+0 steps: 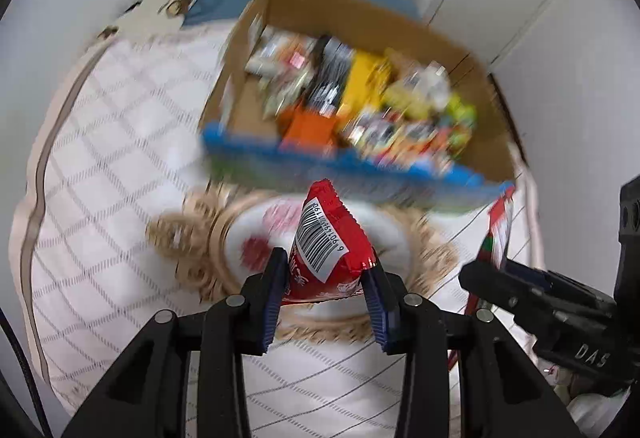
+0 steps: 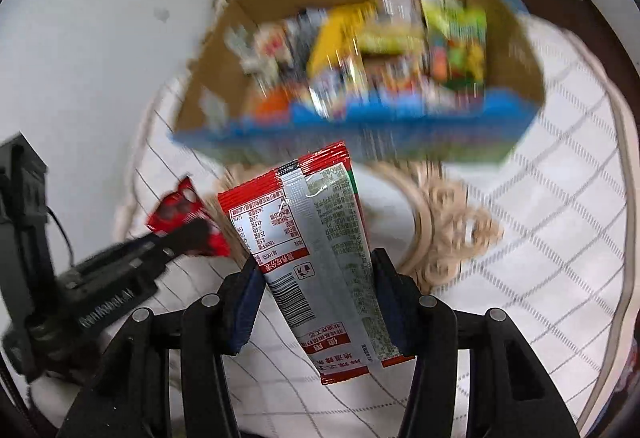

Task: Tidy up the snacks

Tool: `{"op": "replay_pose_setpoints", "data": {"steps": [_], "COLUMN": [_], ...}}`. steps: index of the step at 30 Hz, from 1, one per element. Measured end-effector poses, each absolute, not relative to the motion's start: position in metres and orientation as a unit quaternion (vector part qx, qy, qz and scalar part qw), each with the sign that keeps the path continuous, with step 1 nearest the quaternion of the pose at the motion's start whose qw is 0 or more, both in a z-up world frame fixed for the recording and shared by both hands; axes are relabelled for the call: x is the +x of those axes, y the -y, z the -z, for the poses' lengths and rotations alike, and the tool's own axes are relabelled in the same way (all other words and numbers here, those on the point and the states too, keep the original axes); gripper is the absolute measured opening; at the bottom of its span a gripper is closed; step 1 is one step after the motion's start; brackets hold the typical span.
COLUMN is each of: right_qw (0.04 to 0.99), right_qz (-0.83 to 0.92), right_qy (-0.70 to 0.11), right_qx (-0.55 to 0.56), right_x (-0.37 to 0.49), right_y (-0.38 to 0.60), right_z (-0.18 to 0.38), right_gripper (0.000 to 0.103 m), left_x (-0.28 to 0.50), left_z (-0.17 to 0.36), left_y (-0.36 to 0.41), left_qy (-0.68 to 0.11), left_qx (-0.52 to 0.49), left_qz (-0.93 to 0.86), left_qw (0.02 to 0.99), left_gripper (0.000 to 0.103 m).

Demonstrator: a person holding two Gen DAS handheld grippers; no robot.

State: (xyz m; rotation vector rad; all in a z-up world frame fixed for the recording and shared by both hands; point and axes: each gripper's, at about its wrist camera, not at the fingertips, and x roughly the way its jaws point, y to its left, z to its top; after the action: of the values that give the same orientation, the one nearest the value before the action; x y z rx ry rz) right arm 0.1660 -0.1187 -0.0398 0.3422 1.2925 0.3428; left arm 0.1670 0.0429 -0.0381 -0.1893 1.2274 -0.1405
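My left gripper (image 1: 326, 278) is clamped on a small red snack packet (image 1: 326, 238), its blue pads pressing the packet's lower sides while the barcoded end sticks up and away from the fingers. My right gripper (image 2: 316, 292) is closed on a longer red-and-silver sachet (image 2: 316, 250), gripped across its middle, so one end pokes out past the fingertips and the other hangs back toward the camera. In the left wrist view the right gripper shows at the right edge with its sachet edge-on; in the right wrist view the left gripper shows at the left edge with its red packet.

Below both grippers lies a round woven basket (image 1: 192, 238) with a pale lining, blurred; something red and white lies in it, too smeared to identify. Just beyond the basket stands an open cardboard box (image 2: 516, 49) with a blue-printed front wall, packed with mixed snack packs in yellow, orange, green and black. Both held packets are on the near side of the box, above the basket and outside the box. Basket and box rest on a white quilted bed cover (image 1: 120, 141) with a grid pattern.
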Motion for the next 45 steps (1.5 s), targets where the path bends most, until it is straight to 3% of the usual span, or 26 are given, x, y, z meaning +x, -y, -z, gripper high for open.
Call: {"op": "replay_pose_setpoints", "data": {"steps": [8, 14, 20, 21, 22, 24, 30, 45], "right_qw": [0.807, 0.795, 0.768, 0.764, 0.762, 0.76, 0.757, 0.79], "right_qz": [-0.139, -0.111, -0.099, -0.094, -0.089, -0.086, -0.066, -0.021], "right_qy": [-0.559, -0.591, -0.63, -0.636, -0.64, -0.642, -0.649, -0.61], "right_qx": [0.131, 0.08, 0.061, 0.056, 0.049, 0.041, 0.043, 0.053], "right_x": [0.275, 0.352, 0.377, 0.381, 0.383, 0.386, 0.379, 0.331], "right_y": [0.121, 0.105, 0.098, 0.096, 0.095, 0.095, 0.108, 0.151], "right_z": [0.005, 0.038, 0.082, 0.088, 0.092, 0.096, 0.099, 0.084], "right_gripper": [0.055, 0.055, 0.056, 0.06, 0.065, 0.097, 0.097, 0.097], "left_x": [0.272, 0.34, 0.358, 0.36, 0.361, 0.365, 0.367, 0.338], "left_z": [0.025, 0.066, 0.108, 0.112, 0.115, 0.121, 0.123, 0.099], "left_y": [-0.037, -0.049, -0.055, -0.056, -0.059, -0.062, -0.054, -0.028], "left_qy": [-0.586, -0.639, -0.672, -0.672, -0.672, -0.679, -0.672, -0.628], "left_qx": [-0.054, -0.037, -0.016, -0.015, -0.019, -0.034, -0.024, 0.0], "left_qz": [0.059, 0.028, 0.0, -0.008, -0.015, -0.009, -0.003, -0.008], "left_qw": [0.806, 0.768, 0.741, 0.741, 0.74, 0.733, 0.74, 0.778], "left_gripper": [0.035, 0.036, 0.037, 0.038, 0.051, 0.074, 0.087, 0.087]}}
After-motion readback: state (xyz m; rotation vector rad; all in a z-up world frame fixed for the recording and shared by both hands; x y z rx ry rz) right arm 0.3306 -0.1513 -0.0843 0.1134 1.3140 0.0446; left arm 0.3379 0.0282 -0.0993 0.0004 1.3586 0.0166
